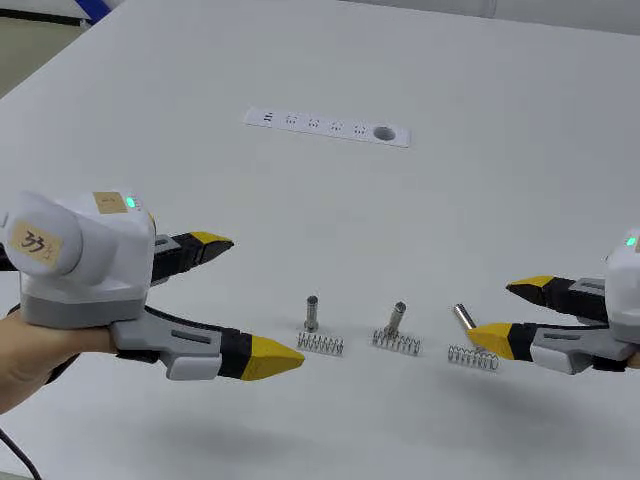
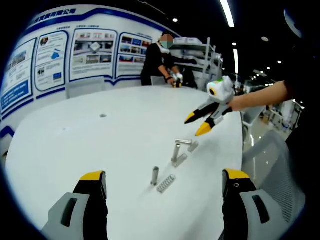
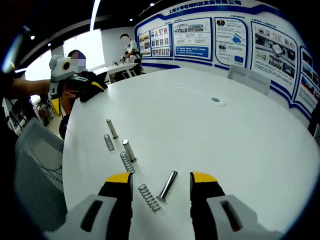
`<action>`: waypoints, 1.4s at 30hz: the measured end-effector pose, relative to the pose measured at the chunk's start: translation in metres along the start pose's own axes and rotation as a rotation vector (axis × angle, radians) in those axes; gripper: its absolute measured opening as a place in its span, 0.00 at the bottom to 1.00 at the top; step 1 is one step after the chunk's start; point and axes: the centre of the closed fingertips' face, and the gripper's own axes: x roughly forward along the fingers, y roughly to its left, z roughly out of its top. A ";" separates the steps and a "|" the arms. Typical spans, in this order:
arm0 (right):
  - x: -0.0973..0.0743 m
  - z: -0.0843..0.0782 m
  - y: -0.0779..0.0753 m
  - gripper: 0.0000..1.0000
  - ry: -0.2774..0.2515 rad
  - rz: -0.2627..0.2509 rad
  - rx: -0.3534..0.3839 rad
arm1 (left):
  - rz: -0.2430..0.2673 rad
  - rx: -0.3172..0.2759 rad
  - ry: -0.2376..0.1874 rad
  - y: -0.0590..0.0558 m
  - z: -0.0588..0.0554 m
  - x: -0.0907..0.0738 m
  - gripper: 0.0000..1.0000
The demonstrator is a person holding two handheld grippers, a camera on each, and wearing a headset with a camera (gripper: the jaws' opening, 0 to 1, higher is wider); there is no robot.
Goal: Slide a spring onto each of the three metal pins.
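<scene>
Three short metal pins stand in a row on the white table, each with a loose spring lying just in front of it. The left pin is upright by its spring. A middle pin leans slightly above a second spring. The right pin lies flat, its spring close by. My left gripper is open and empty, left of the row. My right gripper hangs open and empty, with the lying pin and spring just ahead of its jaws.
A white power strip lies further back on the table. A mesh chair stands at the table's edge. Another person stands beyond the far side, away from the work.
</scene>
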 end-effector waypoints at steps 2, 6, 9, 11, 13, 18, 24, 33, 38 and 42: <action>0.005 -0.001 -0.003 0.41 0.012 -0.008 0.000 | 0.000 0.002 0.009 -0.001 -0.003 0.000 0.98; 0.014 -0.004 -0.007 0.35 0.036 -0.015 0.025 | -0.004 -0.006 0.013 -0.003 -0.006 0.000 0.98; 0.019 -0.008 -0.008 0.34 0.055 -0.017 0.020 | -0.001 -0.007 0.020 -0.002 -0.009 -0.001 0.98; 0.021 -0.012 -0.008 0.31 0.073 -0.018 0.024 | 0.002 -0.013 0.018 -0.001 -0.009 -0.001 0.98; 0.025 -0.017 -0.009 0.30 0.093 -0.023 0.027 | 0.004 -0.015 0.016 0.000 -0.009 -0.001 0.98; 0.033 -0.024 -0.013 0.27 0.115 -0.037 0.073 | 0.003 -0.014 0.020 -0.001 -0.010 0.000 0.98; 0.041 -0.022 -0.014 0.26 0.112 -0.050 0.110 | -0.001 -0.016 0.031 -0.001 -0.015 0.002 0.98; 0.047 -0.028 -0.017 0.18 0.152 -0.067 0.085 | 0.008 -0.024 0.024 0.004 -0.014 0.001 0.98; 0.051 -0.035 -0.020 0.16 0.183 -0.081 0.078 | 0.007 -0.021 0.031 0.003 -0.016 0.001 0.98; 0.051 -0.033 -0.018 0.13 0.176 -0.095 0.086 | 0.003 -0.024 0.028 0.002 -0.016 0.002 0.97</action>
